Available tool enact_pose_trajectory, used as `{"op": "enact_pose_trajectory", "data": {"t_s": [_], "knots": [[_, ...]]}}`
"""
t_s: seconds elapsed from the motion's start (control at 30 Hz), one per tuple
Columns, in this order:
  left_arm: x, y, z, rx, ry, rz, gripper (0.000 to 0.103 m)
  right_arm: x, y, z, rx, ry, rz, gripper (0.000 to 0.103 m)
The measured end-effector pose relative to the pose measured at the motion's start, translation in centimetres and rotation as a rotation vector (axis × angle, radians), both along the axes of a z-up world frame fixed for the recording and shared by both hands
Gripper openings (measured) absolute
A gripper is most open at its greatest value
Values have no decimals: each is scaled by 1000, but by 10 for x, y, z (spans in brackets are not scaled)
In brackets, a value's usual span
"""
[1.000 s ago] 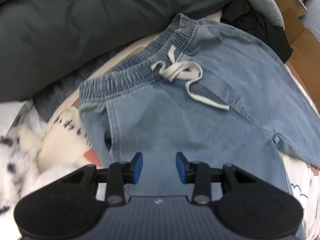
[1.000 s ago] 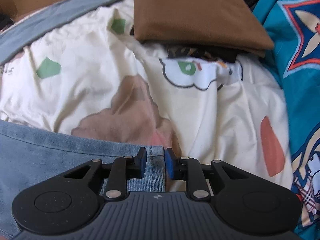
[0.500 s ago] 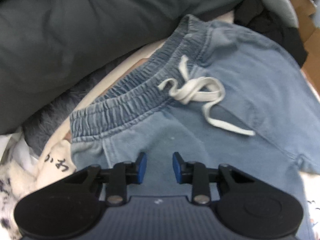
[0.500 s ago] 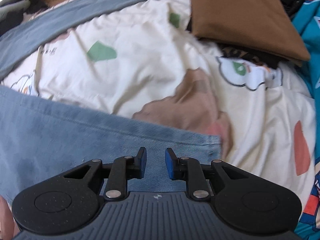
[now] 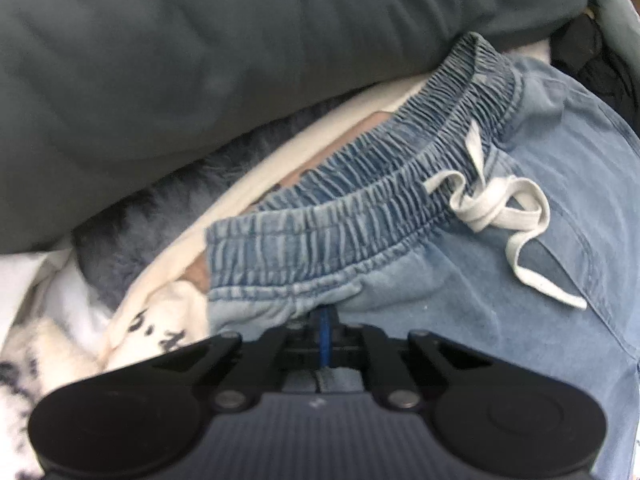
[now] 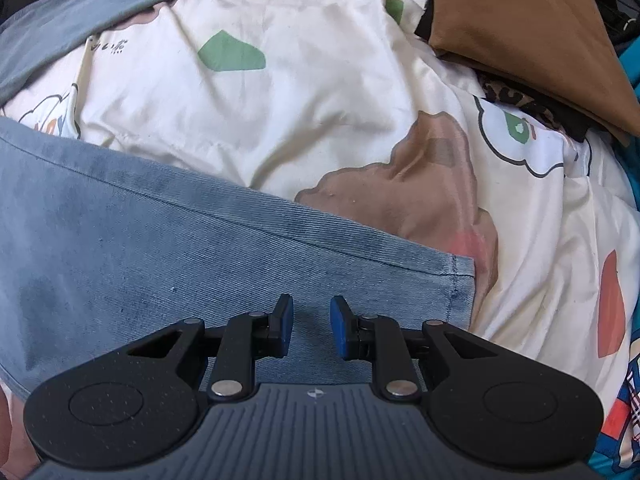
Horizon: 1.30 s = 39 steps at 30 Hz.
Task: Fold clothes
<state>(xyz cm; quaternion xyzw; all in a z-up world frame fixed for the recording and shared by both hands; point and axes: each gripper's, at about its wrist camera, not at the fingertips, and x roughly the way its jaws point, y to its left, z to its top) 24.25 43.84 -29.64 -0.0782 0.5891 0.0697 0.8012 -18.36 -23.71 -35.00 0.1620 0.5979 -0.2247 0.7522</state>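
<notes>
Light blue denim trousers [image 5: 500, 280] with an elastic waistband [image 5: 360, 208] and a white drawstring [image 5: 500, 208] lie on a cream printed sheet. My left gripper [image 5: 325, 320] is shut on the denim just below the waistband, near its left corner. In the right wrist view, a trouser leg [image 6: 160, 248] ends in a hem [image 6: 460, 288] at the right. My right gripper [image 6: 311, 326] hovers over the leg close to the hem, open, with denim showing between the blue pads [image 6: 285, 324].
A dark grey-green quilt [image 5: 200, 60] bulks behind the waistband, with a grey furry item [image 5: 132, 240] beside it. A folded brown garment [image 6: 520, 32] sits on dark clothes at the back right. A grey-blue garment [image 6: 100, 12] lies at the back left. Teal bedding [image 6: 632, 88] borders the right.
My left gripper moved up toward the waistband and closed on the denim. My right gripper shifted left along the trouser leg, away from the hem corner, and its jaws have spread wider.
</notes>
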Motion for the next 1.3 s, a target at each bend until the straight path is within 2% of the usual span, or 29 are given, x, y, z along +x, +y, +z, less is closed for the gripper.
{"op": "enact_pose_trajectory", "data": {"t_s": [0.1, 0.17, 0.23, 0.37, 0.53, 0.7, 0.77, 0.87, 0.93, 1.07, 1.13, 1.23, 1.3], "knots": [[-5, -1, 21, -37, -23, -31, 5, 1, 1, 0, 3, -1, 1, 27], [-7, -7, 39, -53, -69, -95, 18, 2, 2, 0, 5, -1, 2, 27], [-8, -11, 49, -79, -88, -134, 21, 3, 2, 0, 6, -1, 3, 27], [1, -19, 48, -107, -83, -137, 21, 4, 4, 1, 10, -2, 5, 27], [11, -31, 27, -151, -48, -96, 21, 5, 2, 1, -4, 2, 3, 27], [23, -34, -2, -138, -19, -33, 20, 6, 1, 2, -19, 6, 1, 27], [25, -26, -9, -161, -24, 24, 16, 6, 0, 2, -25, 8, 0, 27], [30, -15, -18, -155, -19, 96, 3, 7, 0, 2, -34, 10, -1, 27], [31, -11, -18, -104, -38, 98, 3, 7, -1, 3, -40, 12, -2, 27], [31, -8, -14, -94, -39, 75, 3, 8, 0, 5, -41, 9, 4, 27], [27, -9, -3, -91, -47, 45, 3, 9, 0, 6, -41, 3, 4, 27], [21, -10, 14, -86, -58, 1, 10, 11, 0, 8, -38, -11, 0, 27], [17, -11, 25, -83, -65, -28, 10, 13, 1, 9, -33, -23, 1, 27]]}}
